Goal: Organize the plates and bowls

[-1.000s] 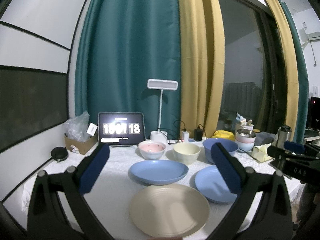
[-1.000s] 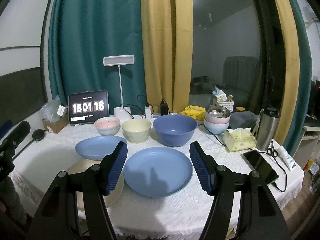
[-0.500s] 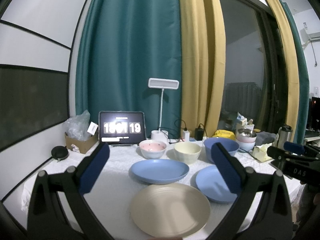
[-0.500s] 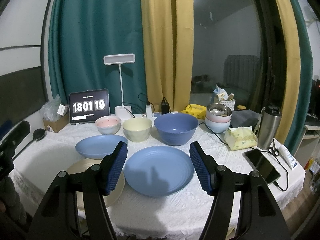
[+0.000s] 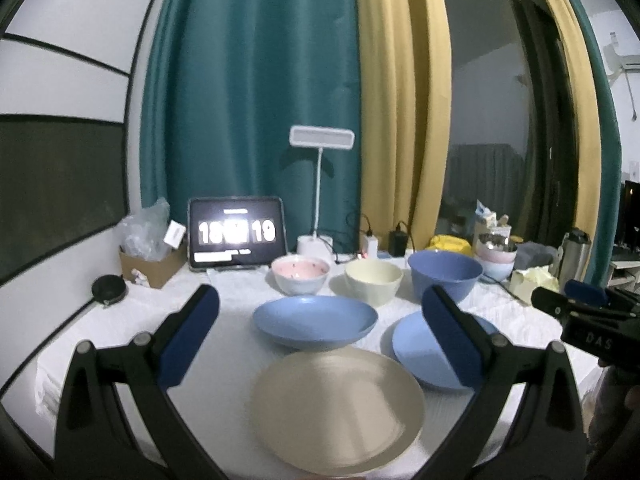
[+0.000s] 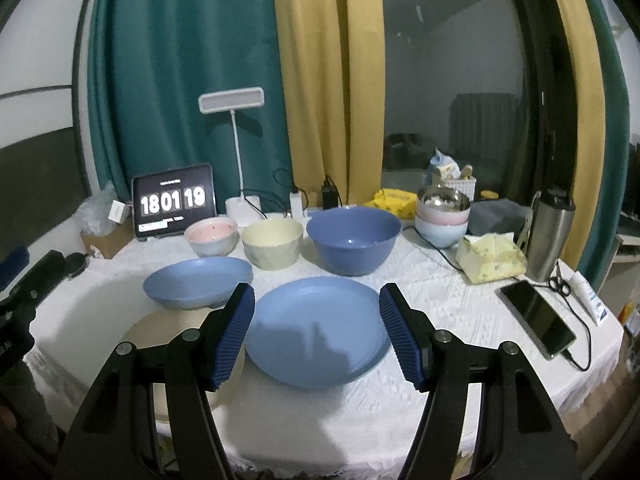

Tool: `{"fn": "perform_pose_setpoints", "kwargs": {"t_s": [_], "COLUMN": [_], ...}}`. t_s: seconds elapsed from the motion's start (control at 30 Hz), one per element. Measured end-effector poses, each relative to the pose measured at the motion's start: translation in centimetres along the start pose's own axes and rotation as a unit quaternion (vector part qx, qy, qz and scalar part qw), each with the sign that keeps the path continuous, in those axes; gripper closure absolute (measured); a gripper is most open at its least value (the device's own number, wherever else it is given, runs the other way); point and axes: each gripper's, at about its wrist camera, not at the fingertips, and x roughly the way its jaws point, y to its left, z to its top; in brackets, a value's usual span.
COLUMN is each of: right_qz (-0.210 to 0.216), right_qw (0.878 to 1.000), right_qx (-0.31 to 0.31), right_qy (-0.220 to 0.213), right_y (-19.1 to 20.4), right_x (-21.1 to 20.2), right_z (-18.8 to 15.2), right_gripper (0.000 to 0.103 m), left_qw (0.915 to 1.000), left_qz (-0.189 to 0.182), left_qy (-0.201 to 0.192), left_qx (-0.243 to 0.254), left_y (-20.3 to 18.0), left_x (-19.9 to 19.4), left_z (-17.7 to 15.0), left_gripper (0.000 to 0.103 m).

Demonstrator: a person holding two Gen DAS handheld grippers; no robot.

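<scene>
The white-clothed table carries plates in front of the big blue bowl and smaller bowls left of it.

Plates and bowls upright, unstacked

Two wrist fisheyes face the set counter from its near edge.
Each looks forward between its own spread fingers, above the dishes. Both share the clock tablet and bowl row beyond the fingers; each glimpses the other tool at its frame edge.
</scene>
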Motion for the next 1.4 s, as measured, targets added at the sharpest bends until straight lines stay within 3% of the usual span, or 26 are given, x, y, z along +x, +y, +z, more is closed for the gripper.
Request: {"fn": "perform_pose_setpoints", "kwargs": {"t_s": [0.73, 1.1, 1.4], "right_qz": [-0.007, 0.000, 0.013], "right_qw": [0.995, 0.992, 0.990], "right_qx": [0.047, 0.064, 0.074], "right_qy": [0.083, 0.106, 0.123], "right_y": [-6.1, -8.4, -9.9], "right_x": [8.4, 11.2, 13.5], "right_z": [-2.4, -3.3, -3.7], "right_gripper": [0.035, 0.035, 0.036], "left_qw": [0.9926, 0.9832, 0.9691], "left_qz": [-0.034, -0.047, -0.062], "left_qy": [0.111, 0.168, 0.233], "left_qx": [0.034, 0.054, 0.053], "left_y": [-5.5, -8.7, -11.0], "left_x": [9.7, 13.8, 17.9], "left_z": [-2.6, -3.9, -5.2], "left_gripper": [0.002, 0.019, 0.038]}}
